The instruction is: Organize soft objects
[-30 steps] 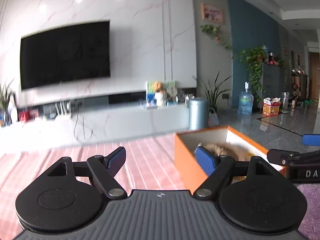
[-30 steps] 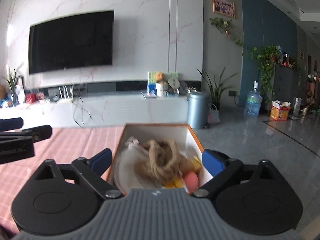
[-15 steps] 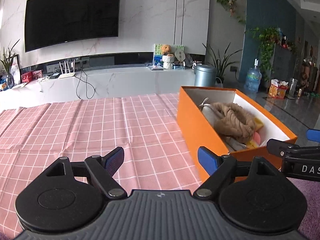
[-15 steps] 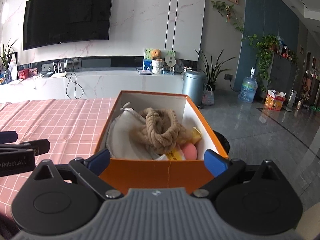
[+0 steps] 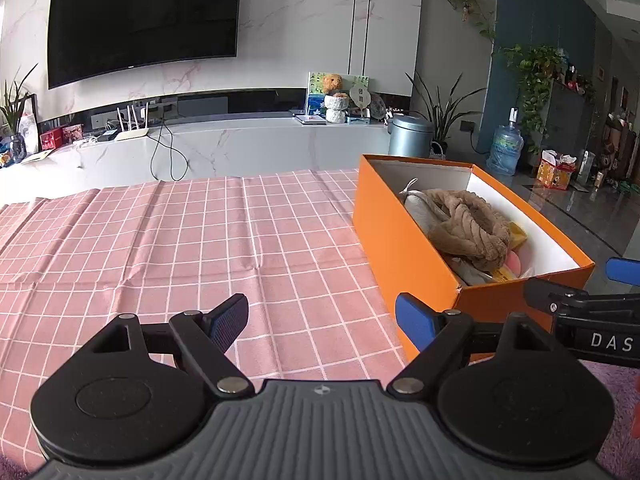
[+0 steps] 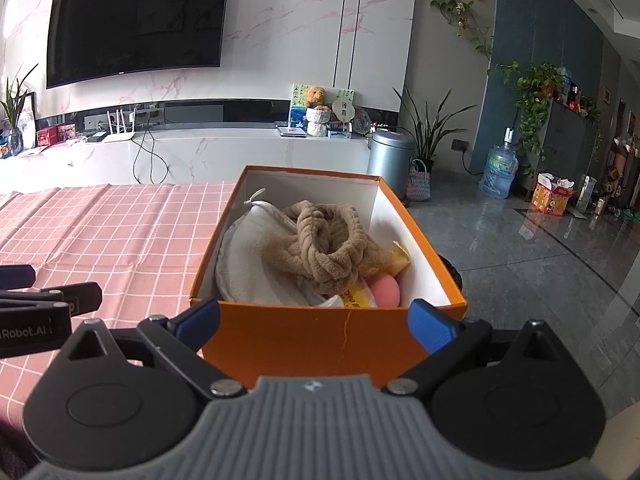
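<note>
Left gripper [image 5: 322, 316] spread wide, empty, over bare pink checked tablecloth [image 5: 168, 240]. Orange box [image 6: 320, 336] at right holds brown knotted plush [image 6: 324, 248] and white pouch [image 6: 244, 264]. Right gripper [image 6: 316, 320] open, empty. Looks nearly finished.

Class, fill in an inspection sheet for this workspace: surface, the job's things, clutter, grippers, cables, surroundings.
Surface: pink checked tablecloth, creased.
Job's things: orange box holding a brown braided plush, white pouch, pink ball and yellow items.
Clutter: nothing seen on the cloth.
Grippers: left gripper open, empty, over the cloth; right gripper open, empty, at the box's near end.
Cables: black cables hanging off the TV console.
Surroundings: wall TV, bin, plants, water bottle.
</note>
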`<state>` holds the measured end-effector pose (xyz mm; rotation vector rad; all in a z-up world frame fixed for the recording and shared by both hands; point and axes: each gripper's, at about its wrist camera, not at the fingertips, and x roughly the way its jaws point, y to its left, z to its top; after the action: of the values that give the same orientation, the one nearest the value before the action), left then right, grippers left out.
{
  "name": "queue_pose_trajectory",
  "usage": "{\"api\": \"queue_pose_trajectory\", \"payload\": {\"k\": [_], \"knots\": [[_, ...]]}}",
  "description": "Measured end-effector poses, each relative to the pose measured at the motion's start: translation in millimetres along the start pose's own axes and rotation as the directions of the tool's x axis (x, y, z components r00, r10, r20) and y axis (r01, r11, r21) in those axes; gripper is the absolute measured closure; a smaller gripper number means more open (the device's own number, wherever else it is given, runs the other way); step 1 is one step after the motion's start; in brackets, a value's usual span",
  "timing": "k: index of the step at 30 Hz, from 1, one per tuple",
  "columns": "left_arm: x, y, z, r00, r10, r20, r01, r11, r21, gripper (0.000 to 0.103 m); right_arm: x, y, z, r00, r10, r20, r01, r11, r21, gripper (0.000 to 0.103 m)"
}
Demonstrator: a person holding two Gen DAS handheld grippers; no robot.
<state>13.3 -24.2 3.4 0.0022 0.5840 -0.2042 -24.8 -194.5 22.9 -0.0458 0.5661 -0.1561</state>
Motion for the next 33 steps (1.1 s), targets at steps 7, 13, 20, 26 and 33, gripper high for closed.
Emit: {"api": "queue_pose_trajectory", "payload": {"k": [7,13,20,26,33], "knots": [[-1.6,0.2,1.3,1.0,0.01,-0.002,-0.01,1.0,0.0,0.005,0.8,-0.6,-0.7,1.0,-0.001,0.0,0.001,1.0,0.0,0.004],[-2.5,0.2,1.3,1.0,0.009,-0.002,-0.009,1.0,0.003,0.005,-0.2,-1.2,-1.6,1.0,-0.001,0.0,0.001,1.0,0.001,0.004],[-2.8,0.5,1.4,1.0,0.01,0.0,-0.01,1.0,0.002,0.005,-0.1,-1.2,-1.8,1.0,-0.002,0.0,0.002,1.0,0.001,0.004],[-4.4,1.4,1.5,1.0,0.013,0.004,-0.013,1.0,0.0,0.005,-1.1,-2.3,-1.9,1.0,-0.002,0.002,0.002,1.0,0.001,0.004],[-5.0,1.4,1.8,1.0,0.013,0.004,-0.013,1.0,0.001,0.005,-2.5,-2.6,-1.4,1.0,-0.003,0.003,0.003,1.0,0.002,0.004]]}}
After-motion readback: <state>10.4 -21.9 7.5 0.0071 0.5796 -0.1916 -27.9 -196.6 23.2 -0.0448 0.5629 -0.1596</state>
